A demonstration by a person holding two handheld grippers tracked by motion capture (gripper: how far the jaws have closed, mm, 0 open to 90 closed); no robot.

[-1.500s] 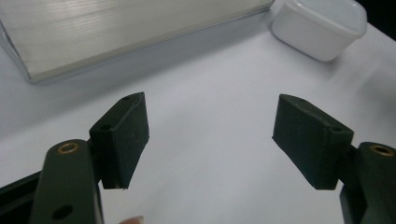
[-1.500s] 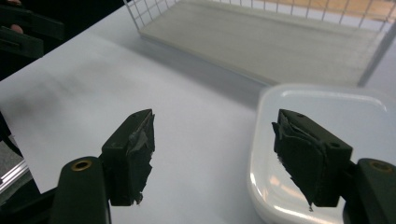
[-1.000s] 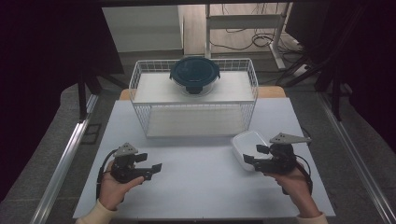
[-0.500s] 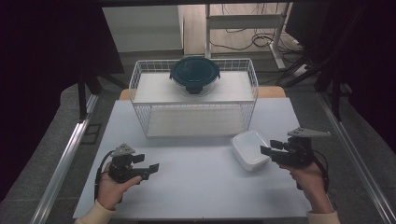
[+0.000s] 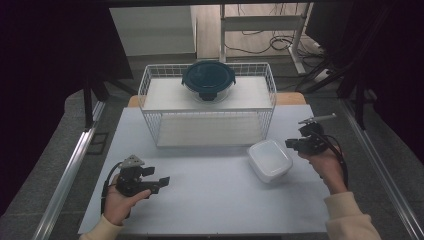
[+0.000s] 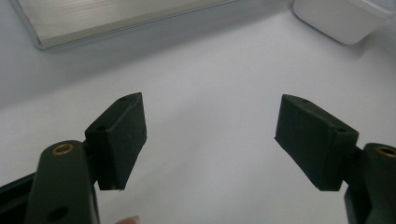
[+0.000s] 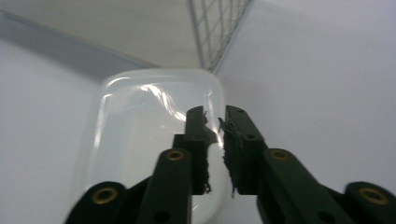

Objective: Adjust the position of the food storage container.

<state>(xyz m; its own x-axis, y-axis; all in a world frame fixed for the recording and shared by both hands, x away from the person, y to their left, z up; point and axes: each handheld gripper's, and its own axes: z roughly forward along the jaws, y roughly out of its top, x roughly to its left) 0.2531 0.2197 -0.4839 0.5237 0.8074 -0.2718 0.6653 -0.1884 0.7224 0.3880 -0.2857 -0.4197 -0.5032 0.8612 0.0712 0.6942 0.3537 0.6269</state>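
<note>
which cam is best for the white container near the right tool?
High view: the white container shows whole, lying on the table in front of the wire basket. The right gripper view shows it close, but the right tool covers part of it. The left gripper view catches one corner.

White counter [image 5: 210, 200], rectangular. Wire basket [image 5: 150, 107] on far edge, centred; white board inside it, lidded round glass container [image 5: 208, 80] resting on board. Translucent white plastic tub [image 5: 270, 159] right of centre, near basket's right front corner.
</note>
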